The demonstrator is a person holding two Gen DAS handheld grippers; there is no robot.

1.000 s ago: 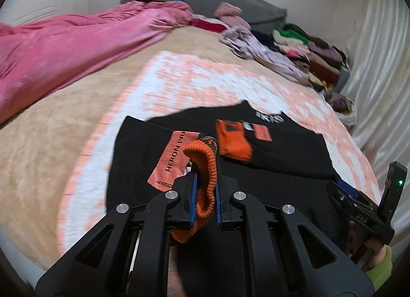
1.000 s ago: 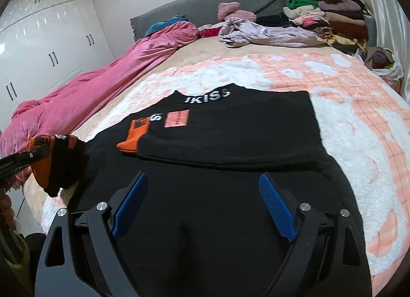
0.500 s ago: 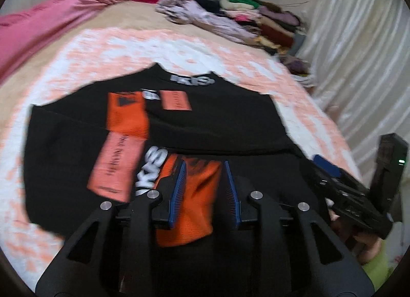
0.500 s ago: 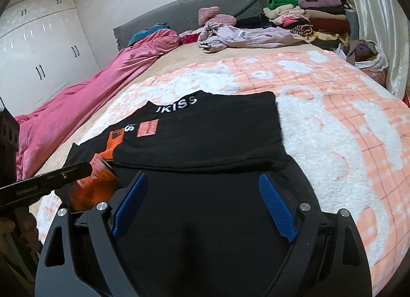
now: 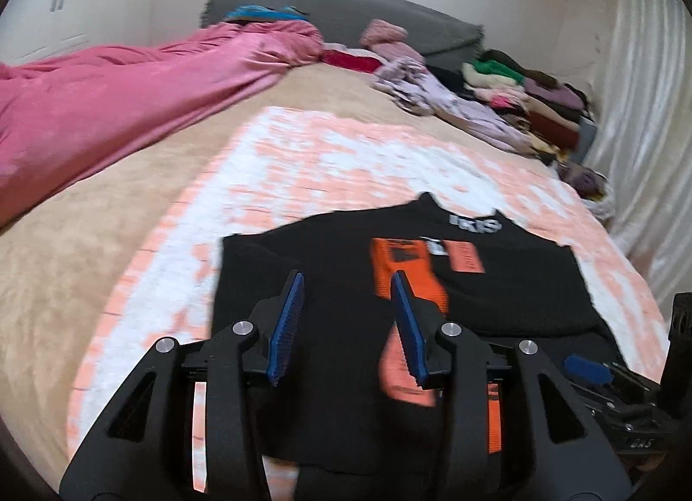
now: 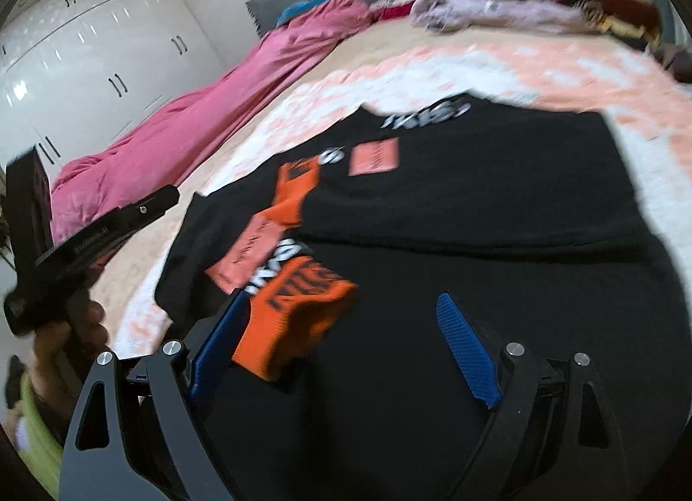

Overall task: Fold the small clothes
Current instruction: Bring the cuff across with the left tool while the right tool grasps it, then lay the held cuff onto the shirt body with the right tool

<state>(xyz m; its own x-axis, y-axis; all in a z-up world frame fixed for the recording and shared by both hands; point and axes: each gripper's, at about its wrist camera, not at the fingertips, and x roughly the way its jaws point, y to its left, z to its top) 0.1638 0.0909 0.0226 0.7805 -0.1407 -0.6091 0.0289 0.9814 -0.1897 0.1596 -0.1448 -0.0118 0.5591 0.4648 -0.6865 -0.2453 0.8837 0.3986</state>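
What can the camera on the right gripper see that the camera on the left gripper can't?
Only the right wrist view shows the orange cuff lying folded on the black sweater, the left hand gripping its handle, and most of the white wardrobe. Only the left wrist view shows the white curtain and the left gripper with open, empty jaws. Both show the sweater, the pink duvet and the clothes pile.

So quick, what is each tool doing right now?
Left tool: open, jaws just opened, holding nothing.
Right tool: open wide, holding nothing.
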